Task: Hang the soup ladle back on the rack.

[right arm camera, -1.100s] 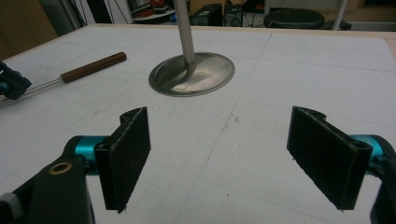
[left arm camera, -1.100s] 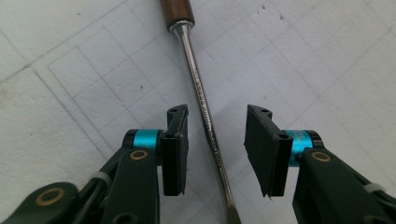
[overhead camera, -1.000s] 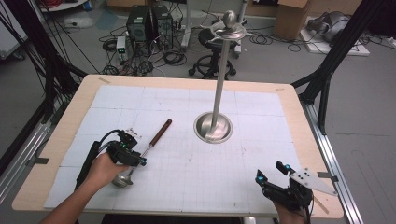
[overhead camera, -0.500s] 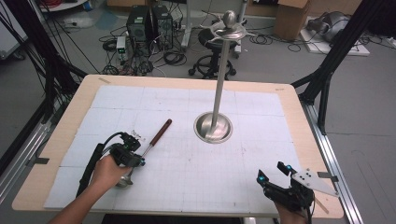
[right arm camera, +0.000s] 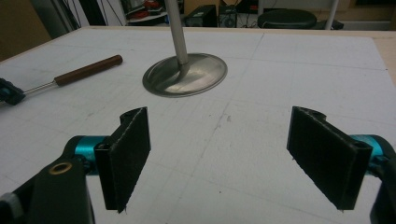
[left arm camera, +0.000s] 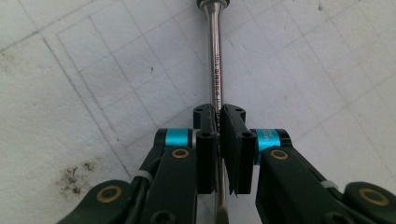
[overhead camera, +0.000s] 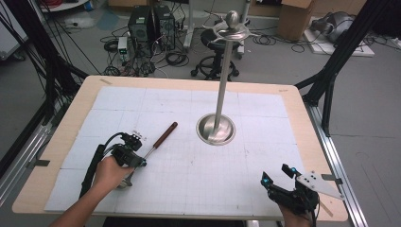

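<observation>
Ladle: lies on the table at front left, brown handle pointing toward the stand.
Left gripper: jaws have just been closing, now pinched on the ladle's steel shaft.
Right gripper: jaws wide, empty, at front right.
Risk: thin round shaft may roll or swing in the pads on lifting.
Change: the left hand now sits lower over the shaft.
</observation>
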Tool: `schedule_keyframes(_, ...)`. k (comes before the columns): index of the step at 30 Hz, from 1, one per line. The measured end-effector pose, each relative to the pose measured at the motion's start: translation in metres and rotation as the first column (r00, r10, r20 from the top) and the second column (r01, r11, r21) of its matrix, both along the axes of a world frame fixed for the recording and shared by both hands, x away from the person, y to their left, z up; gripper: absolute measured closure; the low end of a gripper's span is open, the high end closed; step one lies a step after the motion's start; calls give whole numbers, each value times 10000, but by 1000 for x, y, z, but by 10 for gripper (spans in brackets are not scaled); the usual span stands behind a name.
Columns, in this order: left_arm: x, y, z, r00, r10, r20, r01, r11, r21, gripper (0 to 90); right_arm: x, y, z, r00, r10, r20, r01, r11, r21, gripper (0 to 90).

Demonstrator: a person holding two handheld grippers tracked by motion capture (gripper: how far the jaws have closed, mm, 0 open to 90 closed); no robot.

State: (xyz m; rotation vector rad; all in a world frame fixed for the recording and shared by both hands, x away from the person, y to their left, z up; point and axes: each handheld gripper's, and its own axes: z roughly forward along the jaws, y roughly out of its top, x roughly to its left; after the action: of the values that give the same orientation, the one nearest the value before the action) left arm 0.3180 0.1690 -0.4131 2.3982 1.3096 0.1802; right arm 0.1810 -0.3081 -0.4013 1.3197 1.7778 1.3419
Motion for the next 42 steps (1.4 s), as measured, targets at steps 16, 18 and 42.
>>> schedule_keyframes(16, -5, 15, 9, 9965, 128, 830, -37, 9941, -1084, 843, -1, -3, 0, 9999, -91, 67, 90, 9999, 50, 204)
schedule_keyframes(18, -6, 17, 11, 9956, 181, 921, -68, 9926, -1215, 842, -2, -3, 0, 9999, -101, 25, 101, 9999, 85, 204)
schedule_keyframes(42, -54, 64, 35, 9138, 1109, 3906, 756, 8986, -4321, 841, 2, 7, 3, 9985, 494, 240, -502, 9982, 325, 199)
